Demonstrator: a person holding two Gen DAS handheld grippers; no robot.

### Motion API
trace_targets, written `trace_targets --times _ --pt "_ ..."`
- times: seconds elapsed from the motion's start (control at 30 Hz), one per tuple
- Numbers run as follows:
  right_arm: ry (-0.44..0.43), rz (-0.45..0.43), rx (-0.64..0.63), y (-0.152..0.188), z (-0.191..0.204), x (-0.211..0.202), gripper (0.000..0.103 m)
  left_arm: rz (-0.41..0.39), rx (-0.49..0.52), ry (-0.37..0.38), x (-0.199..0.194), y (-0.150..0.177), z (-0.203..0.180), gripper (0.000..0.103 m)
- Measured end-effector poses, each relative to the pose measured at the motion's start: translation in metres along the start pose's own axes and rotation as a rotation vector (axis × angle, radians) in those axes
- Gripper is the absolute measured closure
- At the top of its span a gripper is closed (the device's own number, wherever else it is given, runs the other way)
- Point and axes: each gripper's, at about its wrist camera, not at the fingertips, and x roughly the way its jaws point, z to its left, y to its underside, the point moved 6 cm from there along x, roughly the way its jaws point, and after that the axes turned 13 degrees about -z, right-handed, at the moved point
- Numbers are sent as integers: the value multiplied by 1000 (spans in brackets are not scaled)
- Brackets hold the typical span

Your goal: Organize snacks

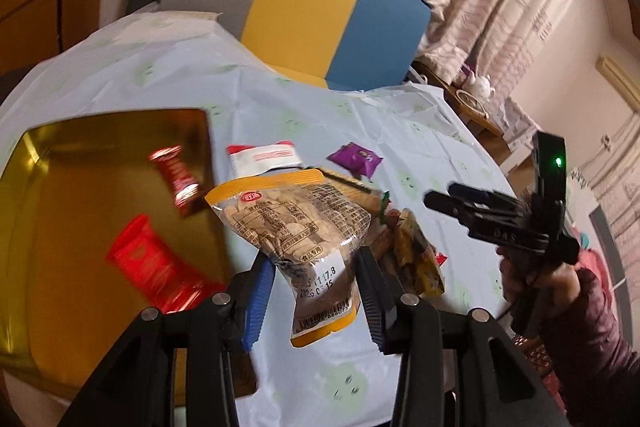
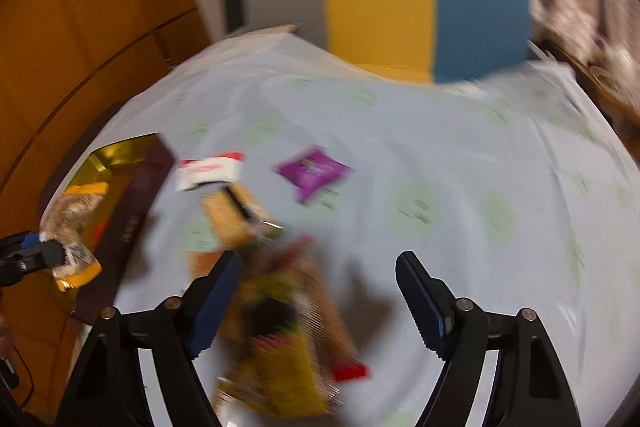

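Left gripper [image 1: 316, 291] sits nearest the lens, clamped on a clear nut packet [image 1: 304, 227] with orange ends. Packet hangs tilted between the blue pads [image 1: 259, 301], lower end with the date print toward the camera, off the table.

Left of it: gold tray [image 1: 48, 267] on the table, at the left edge. Two red candies lie inside, one candy [image 1: 176, 179] near the tray's far right corner, a bigger red wrapper [image 1: 152, 263] closer in.

Behind the held packet, on the pale blue tablecloth [image 1: 160, 83]: red-and-white sachet [image 1: 266, 157], then a purple packet [image 1: 354, 159] further right, apart from each other. Mixed pile of snacks [image 1: 412, 255] lies just right of the left gripper, partly hidden by its finger.

Far right: right gripper [image 1: 444, 201], held by a hand [image 1: 520, 275], sleeve dark red, hovers above the table beyond the pile.

Right wrist view is badly blurred. Right gripper [image 2: 318, 269] has its jaws wide apart, nothing pinched; the snack pile [image 2: 280, 327] lies on the cloth under and between them. Contact with the pile: cannot tell. Left gripper [image 2: 52, 253] shows at the left edge there, with the nut packet [image 2: 74, 227] over the tray's [image 2: 116, 155] rim. Striped chair [image 2: 380, 7], grey, yellow and blue, stands behind the table.
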Motion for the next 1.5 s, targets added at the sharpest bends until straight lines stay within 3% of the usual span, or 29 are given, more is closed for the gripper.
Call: trace_targets --times 0.17,0.33,0.63,0.8,0.87,0.93,0.97,1.0,1.07,1.17,1.23,1.5 --pt "-131 1 -179 -23 67 33 23 -31 -34 -26 -21 2 26 61" --pt "-196 85 -407 -23 122 86 23 -48 -71 -58 -33 6 54 61" --pt "-208 221 -719 -16 152 164 20 -26 -158 -98 -35 14 92 61" --pt "-242 275 -810 -16 160 188 20 -22 -171 -101 -32 14 98 61" --pt "-258 316 -802 -12 158 195 32 -18 -175 -104 -31 15 100 61" --pt "-300 340 -750 -11 155 193 68 -15 -179 -105 -29 16 103 61" --pt "-284 328 -746 -12 153 191 72 -13 -182 -106 -28 16 102 61" --pt "-241 318 -733 -13 145 189 73 -13 -184 -104 -26 16 102 61" --pt "-236 310 -668 -16 138 185 73 -15 -184 -100 -25 14 101 61" --pt "-202 297 -577 -17 121 174 84 -16 -185 -105 -23 12 102 61" --pt "-162 273 -534 -19 109 164 87 -9 -195 -126 -19 9 108 61" --pt "-104 167 -409 -31 77 118 87 12 -232 -200 5 -11 133 61"
